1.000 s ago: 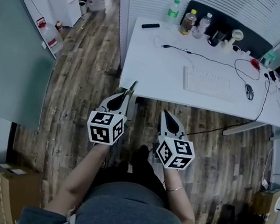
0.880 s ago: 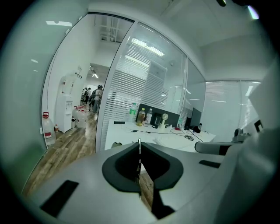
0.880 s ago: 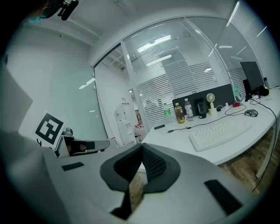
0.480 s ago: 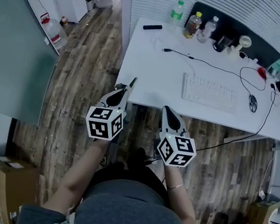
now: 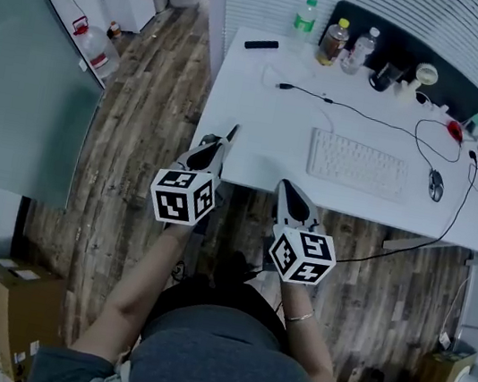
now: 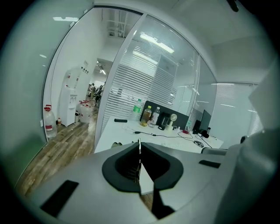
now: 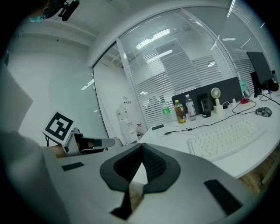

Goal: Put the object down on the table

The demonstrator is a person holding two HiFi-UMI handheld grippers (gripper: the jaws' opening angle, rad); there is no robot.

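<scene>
My left gripper (image 5: pixel 219 144) is shut on a thin flat object (image 5: pixel 232 131), seen edge-on as a pale sliver poking out past its tips. It hangs over the near left corner of the white table (image 5: pixel 266 136). In the left gripper view the sliver (image 6: pixel 139 145) stands upright between the closed jaws of the left gripper (image 6: pixel 139 153). What the object is cannot be told. My right gripper (image 5: pixel 286 187) is shut with nothing in it, at the table's near edge. The right gripper view shows the right gripper (image 7: pixel 141 147) with its jaws pressed together.
A white keyboard (image 5: pixel 357 164) lies mid-table, with a mouse (image 5: pixel 436 183) to its right and a black cable (image 5: pixel 327 100) behind it. Bottles (image 5: pixel 334 40) and a small fan (image 5: pixel 424 76) line the far edge. A black bar (image 5: pixel 261 44) lies far left. Water jugs (image 5: pixel 91 45) stand on the floor.
Both grippers have edged forward toward the table's near edge. The left gripper's tip with the thin object now reaches a little further over the corner.
</scene>
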